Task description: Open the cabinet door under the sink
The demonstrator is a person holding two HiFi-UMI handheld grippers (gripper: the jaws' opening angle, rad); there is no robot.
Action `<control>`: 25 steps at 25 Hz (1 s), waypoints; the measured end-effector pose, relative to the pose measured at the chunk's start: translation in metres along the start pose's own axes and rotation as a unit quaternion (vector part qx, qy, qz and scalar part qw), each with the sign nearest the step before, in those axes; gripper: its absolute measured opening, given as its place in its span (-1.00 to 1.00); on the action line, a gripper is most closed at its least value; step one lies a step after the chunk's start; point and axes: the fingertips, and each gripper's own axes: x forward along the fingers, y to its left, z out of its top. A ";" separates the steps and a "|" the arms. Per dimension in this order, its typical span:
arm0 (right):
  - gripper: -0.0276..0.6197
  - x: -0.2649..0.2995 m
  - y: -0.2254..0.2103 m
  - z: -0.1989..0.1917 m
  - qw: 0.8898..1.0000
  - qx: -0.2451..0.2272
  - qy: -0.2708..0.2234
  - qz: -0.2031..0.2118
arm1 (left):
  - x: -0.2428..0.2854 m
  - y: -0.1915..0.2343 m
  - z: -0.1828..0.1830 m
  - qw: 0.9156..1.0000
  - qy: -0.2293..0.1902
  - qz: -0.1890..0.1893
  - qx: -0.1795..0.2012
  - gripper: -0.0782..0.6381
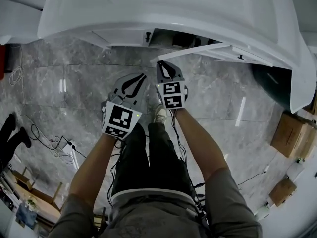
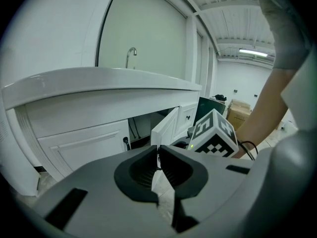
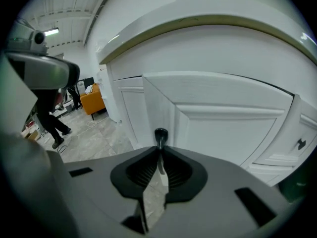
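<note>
Right at the tips of the right gripper, the jaws are pinched onto a small dark knob. Its head pokes out just past the tips, with only a sliver of gap showing behind it. The knob belongs to the cabinet door, whose white panel spreads away ahead of those jaws and to their right. The door is angled out from the cabinet front rather than lying flush.

The left gripper is off to the side with its jaws pressed together on nothing. Ahead of it and a little to the right I can see the same door standing ajar. Beyond the door there is a dark opening into the cabinet. The right gripper's marker cube sits beside the door.

Above both pairs of jaws runs the white counter with its faucet. Far beyond, some cardboard boxes sit against a wall.

I'd say the job is well under way. The knob is gripped and the door has come partway off its frame. What seems left is swinging it wider and then letting go.

As for writing, I can't read a brand or label anywhere. The cubes carry only black-and-white square patterns, and the boxes are too far off to make out any print.
</note>
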 end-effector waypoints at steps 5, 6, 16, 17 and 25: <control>-0.75 -0.021 0.003 -0.016 1.000 -0.012 -0.006 0.009 | 0.007 -0.023 0.001 1.000 0.007 -0.019 0.004 -0.69; -0.75 -0.026 0.003 -0.020 1.000 -0.016 -0.008 0.010 | 0.008 -0.027 -0.001 1.000 0.011 -0.023 0.007 -0.69; -0.75 -0.082 -0.010 -0.071 0.999 -0.046 -0.006 0.010 | 0.021 -0.072 -0.004 0.998 0.035 -0.053 0.030 -0.70; -0.75 -0.089 -0.014 -0.078 0.999 -0.050 -0.001 0.008 | 0.024 -0.079 -0.004 0.997 0.038 -0.058 0.032 -0.69; -0.75 -0.131 -0.049 -0.118 0.998 -0.033 0.018 -0.049 | 0.032 -0.107 0.002 0.994 0.054 -0.082 0.054 -0.70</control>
